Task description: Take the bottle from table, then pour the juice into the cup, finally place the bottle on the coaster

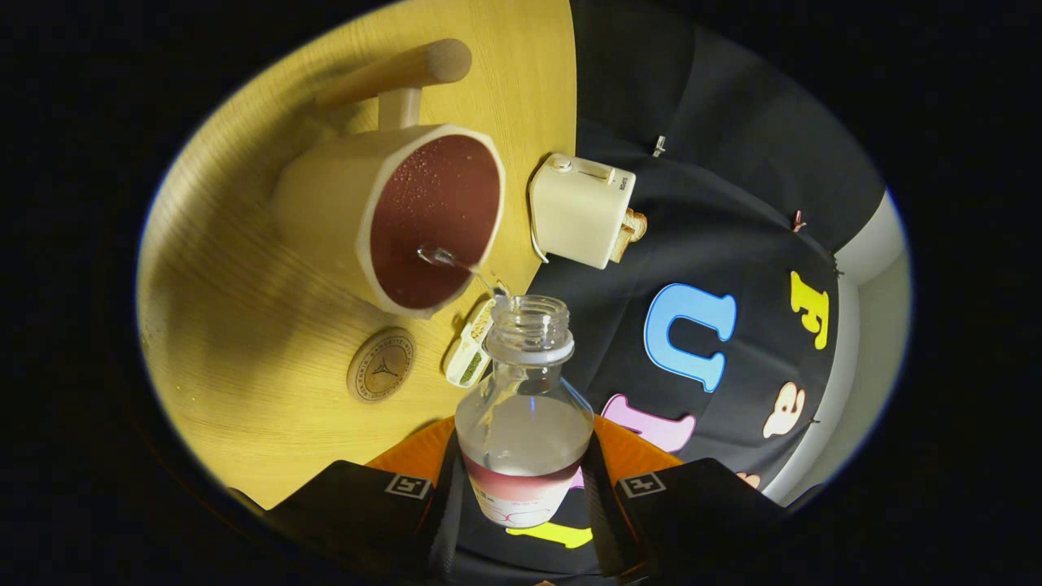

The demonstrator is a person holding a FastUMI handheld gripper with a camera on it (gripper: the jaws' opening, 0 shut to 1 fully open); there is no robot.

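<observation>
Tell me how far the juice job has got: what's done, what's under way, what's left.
Done: the bottle is off the table, clamped between the tongs, cap off. Under way: it is tipped toward the cup, and a thin clear stream runs from its mouth over the cup's rim; liquid remains in the bottle. Left: finish pouring, right the bottle, and set it on the round coaster, which lies bare beside the cup.

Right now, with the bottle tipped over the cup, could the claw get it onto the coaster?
Probably yes: the claw grips the bottle, and the coaster beside the cup lies bare.
</observation>
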